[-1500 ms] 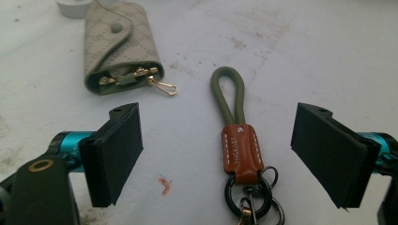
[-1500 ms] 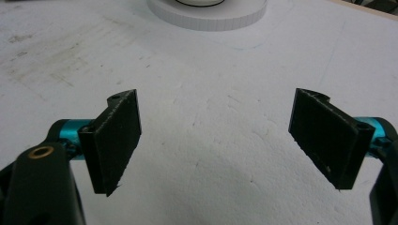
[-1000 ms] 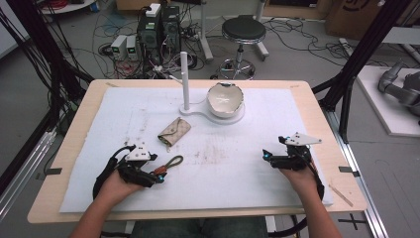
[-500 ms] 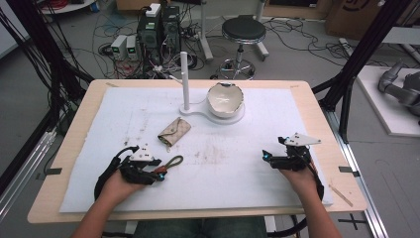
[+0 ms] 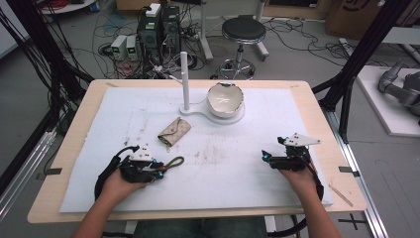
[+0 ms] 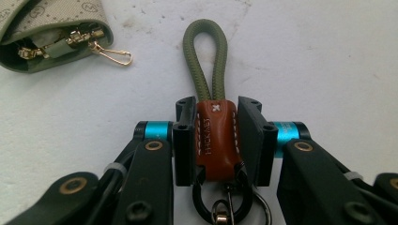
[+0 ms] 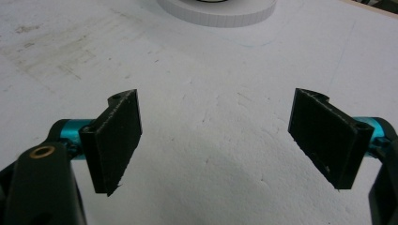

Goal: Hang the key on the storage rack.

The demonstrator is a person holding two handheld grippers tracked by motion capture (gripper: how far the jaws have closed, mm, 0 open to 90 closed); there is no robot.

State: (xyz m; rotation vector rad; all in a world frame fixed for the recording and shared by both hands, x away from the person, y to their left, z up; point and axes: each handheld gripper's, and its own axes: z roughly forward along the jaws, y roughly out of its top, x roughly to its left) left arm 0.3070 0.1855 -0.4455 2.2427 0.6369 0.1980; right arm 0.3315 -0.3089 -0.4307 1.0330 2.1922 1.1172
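A keychain [image 6: 213,136] with a brown leather tab, an olive cord loop and metal rings lies on the white mat. My left gripper [image 6: 216,122] is shut on its leather tab; from above the left gripper [image 5: 159,169] sits at the front left with the keychain's cord loop [image 5: 174,162] poking out to the right. A beige key pouch [image 5: 174,132] lies just beyond it, its open end and gold clasp [image 6: 112,55] facing the gripper. My right gripper [image 5: 266,157] rests at the front right, and its jaws [image 7: 218,140] stand wide open over bare mat.
A white stand with an upright post [image 5: 184,82] and a cream bowl [image 5: 225,99] on its round base sits at the back centre; the base's edge [image 7: 216,16] lies ahead of the right gripper. The white mat [image 5: 277,129] covers the wooden table.
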